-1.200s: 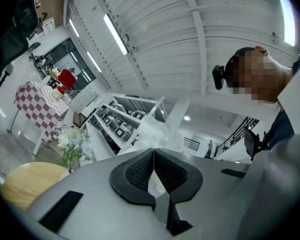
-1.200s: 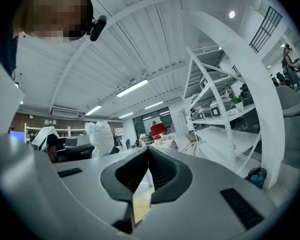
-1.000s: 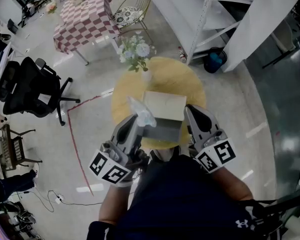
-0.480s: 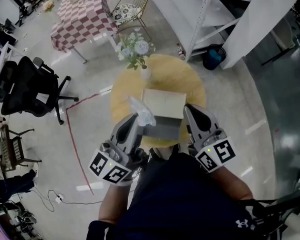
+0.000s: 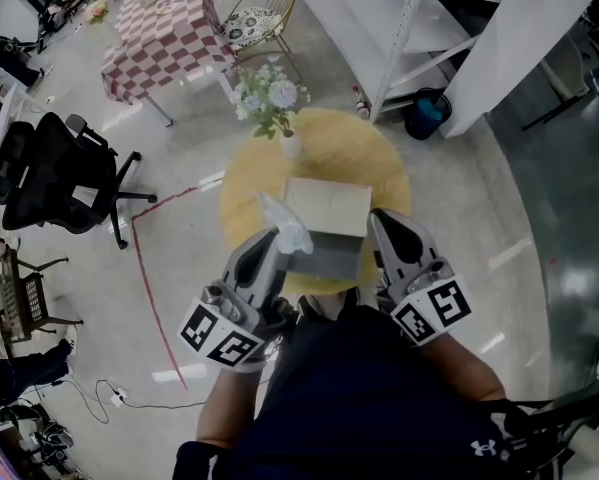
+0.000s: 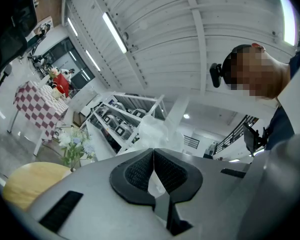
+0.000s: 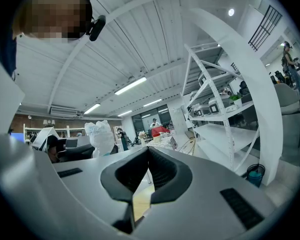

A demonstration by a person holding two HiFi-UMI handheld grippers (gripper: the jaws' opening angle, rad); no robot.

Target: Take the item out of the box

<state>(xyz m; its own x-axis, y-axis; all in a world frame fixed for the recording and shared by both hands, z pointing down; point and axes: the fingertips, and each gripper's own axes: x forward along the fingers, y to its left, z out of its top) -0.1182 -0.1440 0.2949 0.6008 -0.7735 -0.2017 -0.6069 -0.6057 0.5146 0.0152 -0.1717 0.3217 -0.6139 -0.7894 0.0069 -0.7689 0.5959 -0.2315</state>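
Item: crinkled plastic bag point(image 5: 284, 225), centre frame, pinched upright in left tongs point(image 5: 269, 238) at box's point(image 5: 326, 208) left edge. Right tongs point(image 5: 381, 220): pressed together, empty, at box's right edge.

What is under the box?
A round yellow table; the box rests on it. The tabletop hides its legs, and the box covers the spot beneath.

Matt cardboard box point(image 5: 327, 208), crinkly plastic bag point(image 5: 284, 226)

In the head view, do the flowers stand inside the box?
No, the flowers stand at the far edge of the yellow table, beyond the box.
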